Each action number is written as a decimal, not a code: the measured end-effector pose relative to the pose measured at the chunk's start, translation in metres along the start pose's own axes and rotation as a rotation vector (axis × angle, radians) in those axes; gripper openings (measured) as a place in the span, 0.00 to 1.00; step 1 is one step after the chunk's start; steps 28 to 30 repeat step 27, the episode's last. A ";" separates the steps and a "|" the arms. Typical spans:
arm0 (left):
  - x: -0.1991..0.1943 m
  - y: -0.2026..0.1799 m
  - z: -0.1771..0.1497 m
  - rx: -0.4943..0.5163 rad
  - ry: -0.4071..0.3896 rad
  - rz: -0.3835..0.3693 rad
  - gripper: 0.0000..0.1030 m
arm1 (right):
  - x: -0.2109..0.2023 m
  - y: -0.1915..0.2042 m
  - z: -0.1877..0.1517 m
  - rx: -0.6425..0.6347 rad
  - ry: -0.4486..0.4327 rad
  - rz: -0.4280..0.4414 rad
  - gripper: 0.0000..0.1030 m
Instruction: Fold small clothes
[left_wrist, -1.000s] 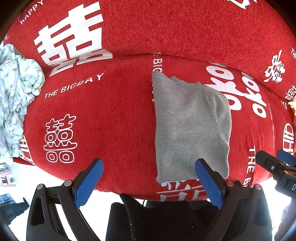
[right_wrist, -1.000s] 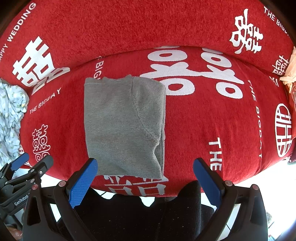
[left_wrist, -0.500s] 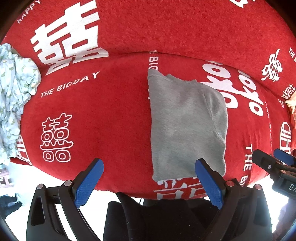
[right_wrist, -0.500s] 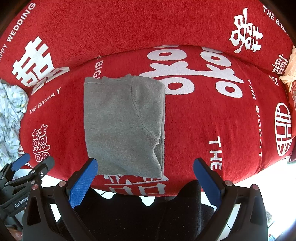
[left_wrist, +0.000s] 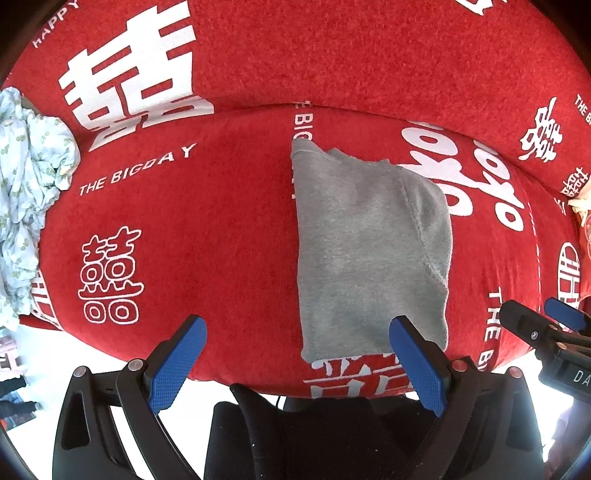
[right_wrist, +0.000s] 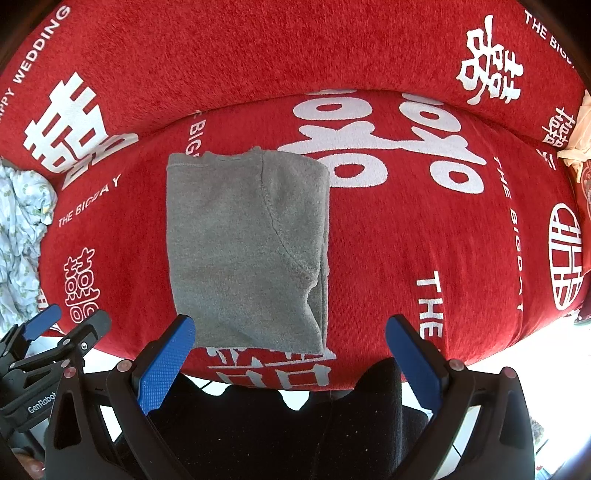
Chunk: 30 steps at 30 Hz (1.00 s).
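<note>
A folded grey garment (left_wrist: 369, 251) lies flat on the red seat cushion (left_wrist: 192, 236); it also shows in the right wrist view (right_wrist: 243, 254). My left gripper (left_wrist: 295, 354) is open and empty, held above the cushion's front edge, its right finger (left_wrist: 417, 362) over the garment's near corner. My right gripper (right_wrist: 291, 350) is open and empty, its left finger (right_wrist: 166, 358) at the garment's near left corner. Each gripper shows at the edge of the other's view: the right one (left_wrist: 546, 332), the left one (right_wrist: 48, 332).
A crumpled pale printed cloth (left_wrist: 26, 206) lies at the cushion's left end, also in the right wrist view (right_wrist: 22, 232). A cream cloth (right_wrist: 580, 133) sits at the far right. The red backrest (left_wrist: 332, 55) rises behind. Dark trousers (right_wrist: 277, 428) are below the cushion's front edge.
The left view has drifted slightly, so the garment sits a little further left and lower in it. The right view is almost the same. Both grippers stay open.
</note>
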<state>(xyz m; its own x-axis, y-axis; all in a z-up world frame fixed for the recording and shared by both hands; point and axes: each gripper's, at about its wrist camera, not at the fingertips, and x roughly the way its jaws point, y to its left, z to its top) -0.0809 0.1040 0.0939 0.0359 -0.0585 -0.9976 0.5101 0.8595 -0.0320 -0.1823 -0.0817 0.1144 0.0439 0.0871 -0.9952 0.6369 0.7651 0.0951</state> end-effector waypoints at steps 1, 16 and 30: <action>0.000 -0.001 0.000 -0.002 0.001 -0.001 0.97 | 0.000 0.000 0.001 0.001 -0.001 0.000 1.00; 0.000 -0.005 0.002 -0.003 0.001 -0.044 0.97 | 0.000 -0.001 0.001 -0.001 -0.001 -0.001 1.00; 0.000 -0.009 0.004 0.004 0.004 -0.054 0.97 | -0.001 -0.008 -0.002 0.015 -0.001 -0.006 1.00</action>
